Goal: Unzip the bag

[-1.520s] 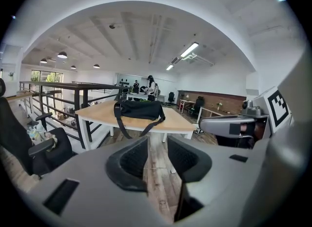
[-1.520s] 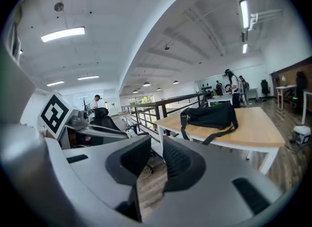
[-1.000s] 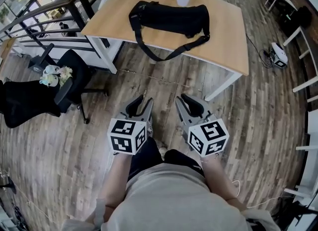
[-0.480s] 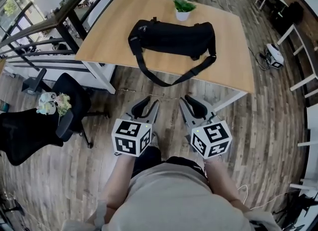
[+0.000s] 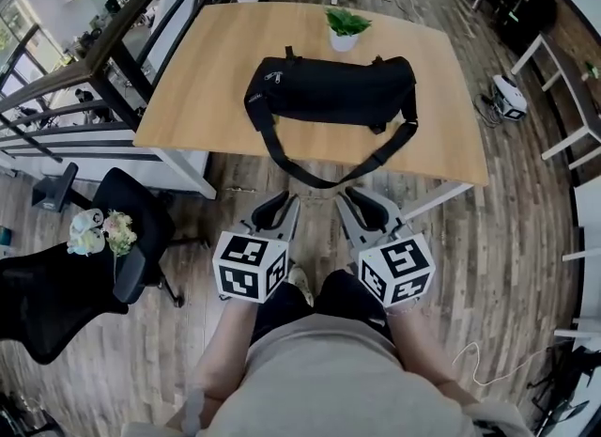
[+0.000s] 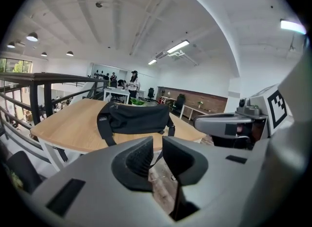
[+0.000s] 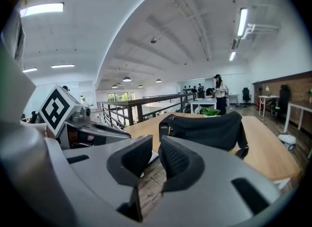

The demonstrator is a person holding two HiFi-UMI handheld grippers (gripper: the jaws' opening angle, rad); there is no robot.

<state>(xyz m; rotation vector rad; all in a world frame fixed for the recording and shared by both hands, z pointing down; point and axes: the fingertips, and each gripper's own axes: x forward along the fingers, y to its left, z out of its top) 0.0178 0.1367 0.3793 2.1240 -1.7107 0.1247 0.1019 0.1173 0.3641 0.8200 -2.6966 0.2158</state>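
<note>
A black duffel bag (image 5: pixel 329 92) lies across the wooden table (image 5: pixel 202 97), its zipper shut along the top and its shoulder strap (image 5: pixel 324 174) hanging over the near edge. My left gripper (image 5: pixel 279 211) and right gripper (image 5: pixel 368 208) are held side by side over the floor, short of the table and apart from the bag. The left gripper (image 6: pixel 158 148) has just been closing to a narrow gap, with nothing between its pads. The right gripper (image 7: pixel 156 149) has also been closing a little and holds nothing. Ahead of both lies the bag (image 6: pixel 134 117) (image 7: pixel 204 128).
A small potted plant (image 5: pixel 345 29) stands behind the bag. A black office chair (image 5: pixel 56 285) with a plush toy (image 5: pixel 99 231) is at the left. A dark railing (image 5: pixel 113 78) runs along the left. A white device (image 5: pixel 507 97) with cables lies on the floor at the right.
The table and bag have come nearer and sit lower in the head view as both grippers moved toward them. The left jaws have narrowed.
</note>
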